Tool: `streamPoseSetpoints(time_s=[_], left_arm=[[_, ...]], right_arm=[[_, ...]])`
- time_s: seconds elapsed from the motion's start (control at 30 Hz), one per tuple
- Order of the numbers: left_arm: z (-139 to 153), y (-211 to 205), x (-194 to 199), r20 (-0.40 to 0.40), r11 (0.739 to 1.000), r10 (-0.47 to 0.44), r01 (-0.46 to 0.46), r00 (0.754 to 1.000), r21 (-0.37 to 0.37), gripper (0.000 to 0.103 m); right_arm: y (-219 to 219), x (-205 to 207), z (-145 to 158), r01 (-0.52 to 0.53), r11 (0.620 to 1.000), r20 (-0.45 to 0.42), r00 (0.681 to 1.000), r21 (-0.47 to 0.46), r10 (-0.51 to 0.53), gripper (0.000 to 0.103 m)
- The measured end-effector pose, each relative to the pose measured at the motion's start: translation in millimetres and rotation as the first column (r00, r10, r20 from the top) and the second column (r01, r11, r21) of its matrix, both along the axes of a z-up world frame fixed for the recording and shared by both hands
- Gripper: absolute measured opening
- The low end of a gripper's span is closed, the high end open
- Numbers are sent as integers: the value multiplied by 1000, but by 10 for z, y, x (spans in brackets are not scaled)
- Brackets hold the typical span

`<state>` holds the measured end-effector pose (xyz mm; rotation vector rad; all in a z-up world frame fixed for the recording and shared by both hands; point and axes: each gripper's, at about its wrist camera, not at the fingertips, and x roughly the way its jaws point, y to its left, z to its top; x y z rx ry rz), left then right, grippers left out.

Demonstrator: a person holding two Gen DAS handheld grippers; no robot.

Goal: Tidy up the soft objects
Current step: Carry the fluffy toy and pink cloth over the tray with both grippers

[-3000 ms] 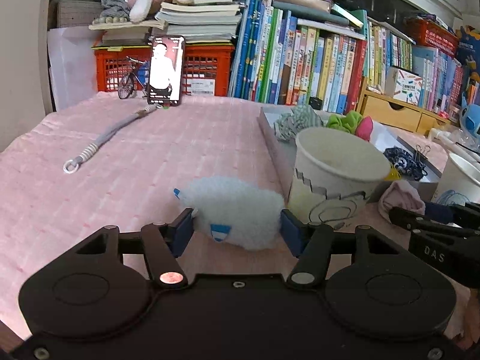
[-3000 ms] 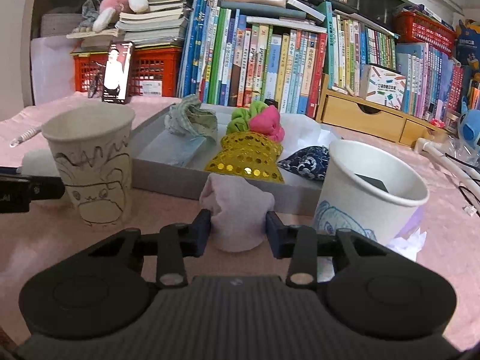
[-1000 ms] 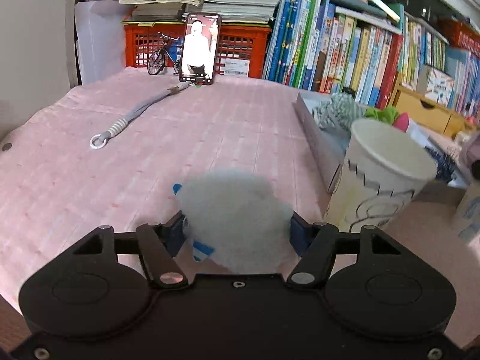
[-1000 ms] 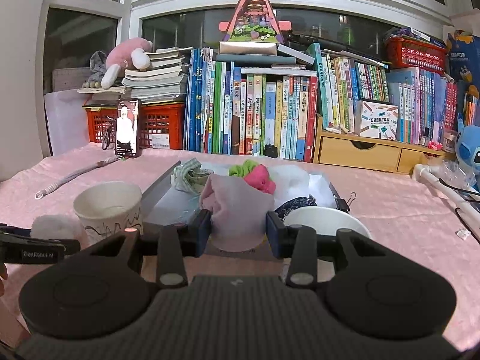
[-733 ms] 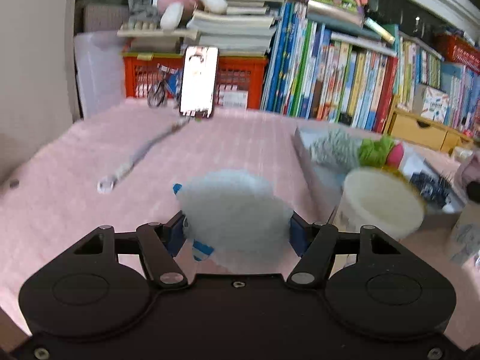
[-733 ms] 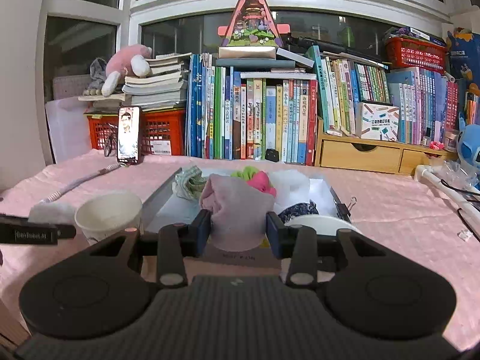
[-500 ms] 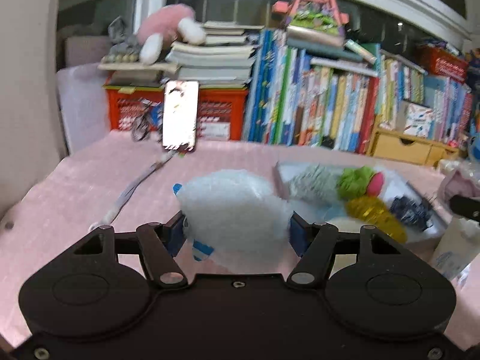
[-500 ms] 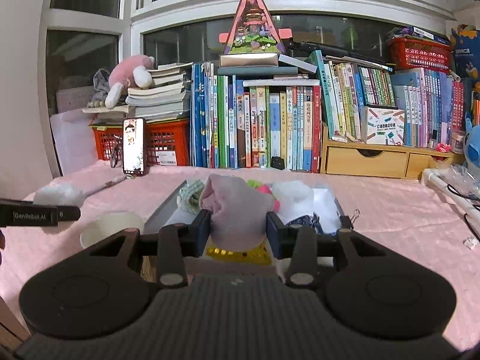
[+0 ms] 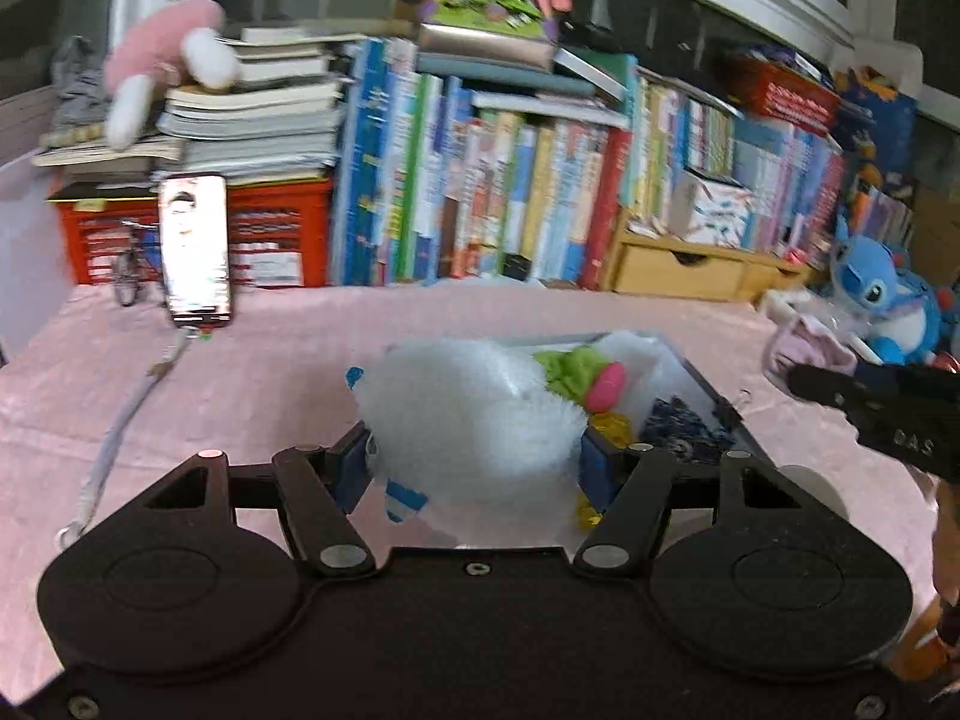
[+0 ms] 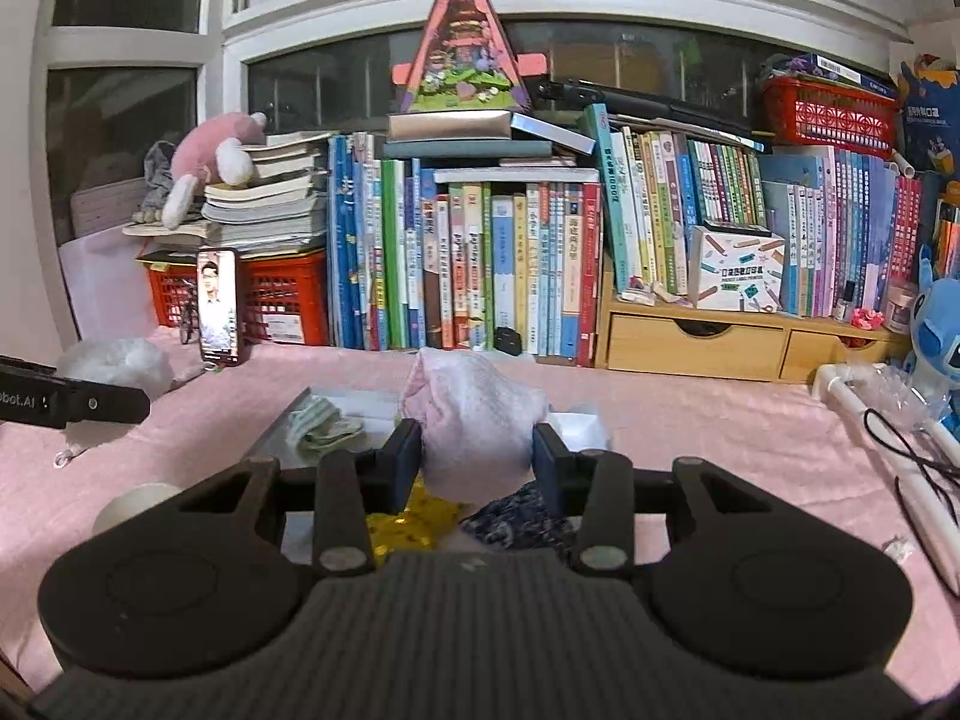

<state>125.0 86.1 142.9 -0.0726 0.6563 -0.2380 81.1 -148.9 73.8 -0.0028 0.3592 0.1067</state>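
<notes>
above pink tablecloth (image 10: 690, 414), books (image 10: 510, 264) behind, jaws grip white fluff (image 9: 468, 414), pink cloth (image 10: 474, 420)

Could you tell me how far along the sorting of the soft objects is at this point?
Done: several soft pieces, including a green and pink one, already lie in the grey tray. In hand: the left gripper holds a white fluffy item and the right gripper a pink cloth, both above the tray. Left: releasing both.
</notes>
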Motion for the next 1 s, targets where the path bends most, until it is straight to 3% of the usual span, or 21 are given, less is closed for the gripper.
streamPoseSetpoints(time_s=[0.13,0.37,0.7,1.0], left_arm=[[25,-154,208,-62,999,-34,34,997,-2,65],[-81,-356,634,-224,998,-46,54,974,29,65],[-364,-495,1066,-340,998,-15,36,940,57,65],[-652,-437,1499,-468,997,58,-28,882,69,65]], right_arm=[[-147,188,85,-3,1000,-46,999,24,4,46],[-320,595,33,-17,997,-207,978,81,34,46],[-274,1077,-236,-19,999,-360,932,40,32,46],[-165,1417,-390,-58,998,-463,885,15,58,47]])
